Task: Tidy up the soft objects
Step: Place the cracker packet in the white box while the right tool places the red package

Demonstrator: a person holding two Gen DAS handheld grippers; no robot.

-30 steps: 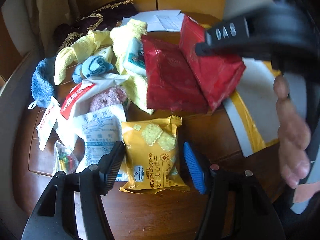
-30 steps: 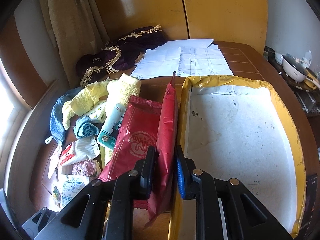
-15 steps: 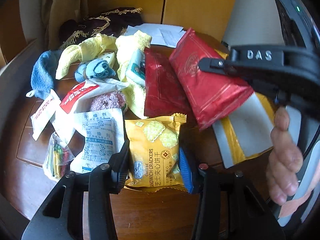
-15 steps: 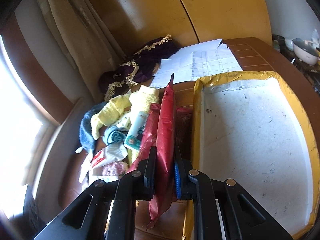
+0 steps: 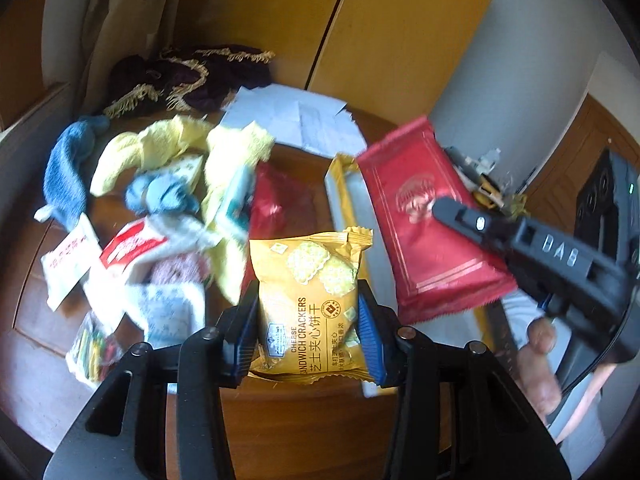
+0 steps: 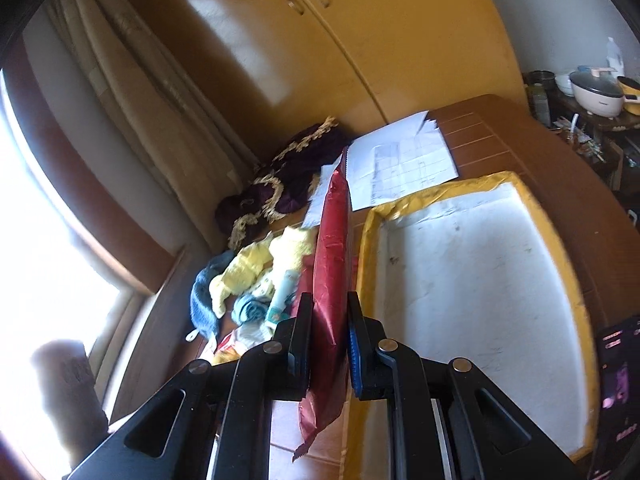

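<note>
In the left wrist view my left gripper point(image 5: 308, 316) is shut on a yellow cheese cracker packet point(image 5: 308, 280), which stands upright between the blue pads above the wooden table point(image 5: 300, 420). To the right, my right gripper point(image 5: 472, 220) holds a red foil packet point(image 5: 420, 236) in the air over the box's near edge. In the right wrist view that red packet point(image 6: 330, 264) is seen edge-on, pinched in the right gripper point(image 6: 328, 320). Just right of it lies the white foam box with a yellow taped rim point(image 6: 576, 304).
A heap of yellow cloths point(image 5: 180, 148), blue cloths point(image 5: 68, 172), white sachets point(image 5: 132, 248) and a second red packet point(image 5: 276, 204) lies to the left. Papers point(image 5: 304, 120) and a dark fringed cloth point(image 5: 192, 76) sit behind. A person's hand point(image 5: 540, 364) grips the right tool.
My left gripper has gone from open around the cracker packet to shut on it, and has risen with it. The right gripper has carried the red packet up and to the right.
</note>
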